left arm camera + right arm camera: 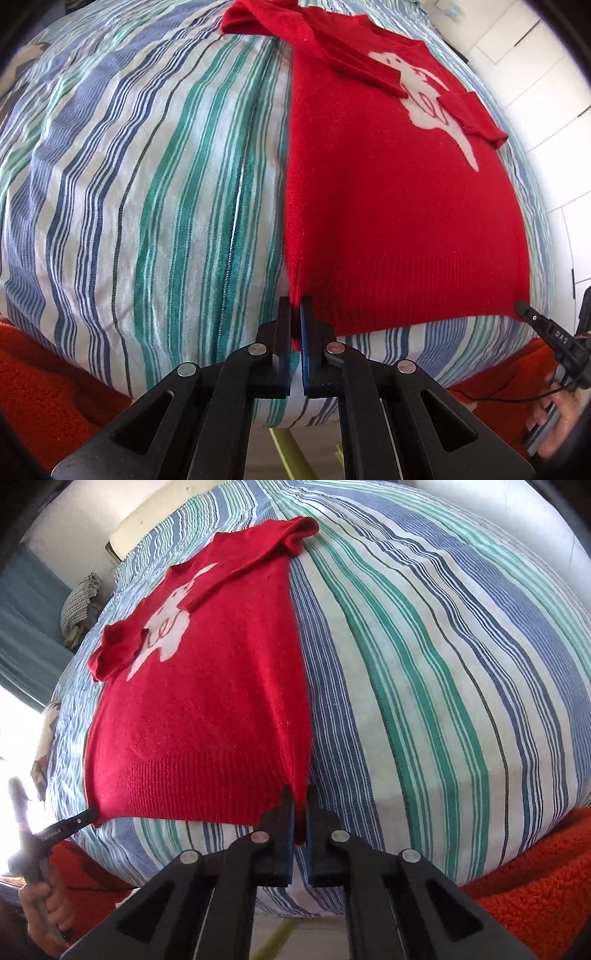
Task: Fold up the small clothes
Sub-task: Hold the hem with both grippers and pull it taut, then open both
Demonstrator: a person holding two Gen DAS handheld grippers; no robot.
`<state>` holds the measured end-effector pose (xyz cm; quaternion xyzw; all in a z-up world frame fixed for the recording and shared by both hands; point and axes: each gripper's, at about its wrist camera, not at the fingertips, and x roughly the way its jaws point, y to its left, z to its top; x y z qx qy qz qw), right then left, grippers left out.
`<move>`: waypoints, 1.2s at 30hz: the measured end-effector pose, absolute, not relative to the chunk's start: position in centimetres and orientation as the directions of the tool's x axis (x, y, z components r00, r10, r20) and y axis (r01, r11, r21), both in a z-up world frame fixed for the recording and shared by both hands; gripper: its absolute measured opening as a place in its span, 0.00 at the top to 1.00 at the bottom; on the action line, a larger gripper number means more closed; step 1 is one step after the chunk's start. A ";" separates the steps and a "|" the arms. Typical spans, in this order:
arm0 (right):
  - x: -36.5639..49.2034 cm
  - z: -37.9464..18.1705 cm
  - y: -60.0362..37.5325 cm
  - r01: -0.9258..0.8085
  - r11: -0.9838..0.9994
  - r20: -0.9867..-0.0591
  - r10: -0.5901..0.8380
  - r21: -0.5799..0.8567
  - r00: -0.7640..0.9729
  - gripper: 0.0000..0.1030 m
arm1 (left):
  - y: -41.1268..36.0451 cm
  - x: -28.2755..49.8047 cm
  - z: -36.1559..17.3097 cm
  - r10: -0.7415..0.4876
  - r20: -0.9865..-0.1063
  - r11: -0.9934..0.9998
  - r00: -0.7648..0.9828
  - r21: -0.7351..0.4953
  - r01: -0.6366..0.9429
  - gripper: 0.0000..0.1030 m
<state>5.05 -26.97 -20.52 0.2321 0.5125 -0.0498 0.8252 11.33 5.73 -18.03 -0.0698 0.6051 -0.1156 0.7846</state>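
Hem corners of the red sweater (399, 229) pinched in my left gripper (296, 314) and right gripper (300, 801); next I lift and fold toward the collar.

L claw (296, 310) pinching red sweater (388, 206) hem corner.
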 end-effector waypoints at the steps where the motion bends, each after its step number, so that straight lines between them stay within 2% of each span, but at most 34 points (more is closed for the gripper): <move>1: 5.0 -20.8 -26.9 0.323 0.888 -0.873 0.153 0.327 0.464 0.96 | 5.8 11.1 -18.2 -0.263 -0.934 0.964 0.241 -0.246 0.096 0.98; 14: 5.2 -21.8 -26.6 0.336 0.890 -0.878 0.131 0.309 0.460 0.96 | 4.4 11.3 -18.7 -0.210 -0.940 0.975 0.269 -0.180 0.131 0.98; 36: 5.1 -22.0 -26.5 0.334 0.892 -0.878 0.126 0.304 0.462 0.96 | 3.5 12.1 -19.2 -0.191 -0.944 0.977 0.268 -0.158 0.141 0.97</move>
